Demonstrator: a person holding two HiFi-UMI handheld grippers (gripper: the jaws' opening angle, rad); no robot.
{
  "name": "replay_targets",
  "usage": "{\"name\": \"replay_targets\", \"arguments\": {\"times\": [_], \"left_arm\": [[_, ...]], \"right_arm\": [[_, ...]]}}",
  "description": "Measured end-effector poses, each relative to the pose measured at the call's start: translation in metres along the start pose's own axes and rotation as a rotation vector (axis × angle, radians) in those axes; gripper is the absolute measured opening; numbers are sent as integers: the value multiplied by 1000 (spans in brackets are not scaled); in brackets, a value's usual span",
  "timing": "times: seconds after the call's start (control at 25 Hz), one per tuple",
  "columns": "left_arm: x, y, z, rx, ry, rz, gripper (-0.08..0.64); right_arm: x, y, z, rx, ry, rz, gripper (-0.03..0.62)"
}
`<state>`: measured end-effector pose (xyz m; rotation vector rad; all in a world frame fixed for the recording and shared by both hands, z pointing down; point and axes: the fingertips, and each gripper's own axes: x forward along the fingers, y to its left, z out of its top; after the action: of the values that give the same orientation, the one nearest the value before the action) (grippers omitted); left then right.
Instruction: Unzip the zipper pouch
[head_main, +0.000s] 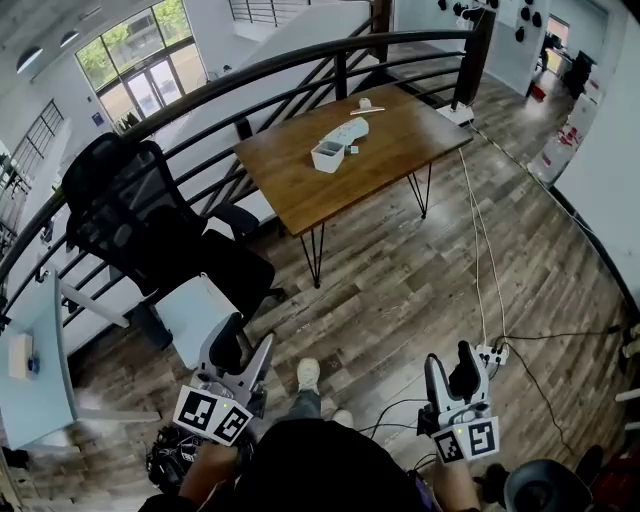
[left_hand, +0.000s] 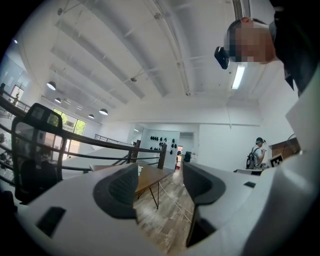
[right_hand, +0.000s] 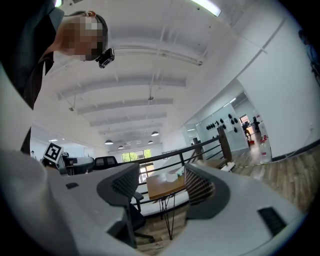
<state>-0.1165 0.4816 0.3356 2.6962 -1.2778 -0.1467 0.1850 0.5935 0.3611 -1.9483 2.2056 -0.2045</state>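
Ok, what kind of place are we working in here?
Probably an open-plan office or workshop on a mezzanine level. A wooden table on thin metal legs stands on plank flooring, a black mesh office chair sits beside it, and a dark railing runs behind them with a lower space beyond.

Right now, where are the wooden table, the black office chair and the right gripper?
wooden table (head_main: 290, 185): head view, bare tabletop.
black office chair (head_main: 125, 200): head view, mesh backrest.
right gripper (head_main: 449, 356): head view, between its fingertips.

No text I can read, only square coded markers on left gripper (head_main: 238, 348) and right gripper (head_main: 450, 365)
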Motion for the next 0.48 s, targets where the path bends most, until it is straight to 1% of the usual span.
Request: {"name": "replay_targets", "arguments": {"times": [0.16, 0.28, 0.48], "left_arm": [[32, 17, -3, -27, -23, -33, 288], [58, 42, -1, -51, -30, -56, 288], [98, 102, 24, -20, -77, -63, 284]], "right_arm": [[22, -8, 6, -48, -3, -31, 262], [55, -8, 11, -66, -7, -50, 262], [124, 8, 25, -112, -33, -34, 253]]}}
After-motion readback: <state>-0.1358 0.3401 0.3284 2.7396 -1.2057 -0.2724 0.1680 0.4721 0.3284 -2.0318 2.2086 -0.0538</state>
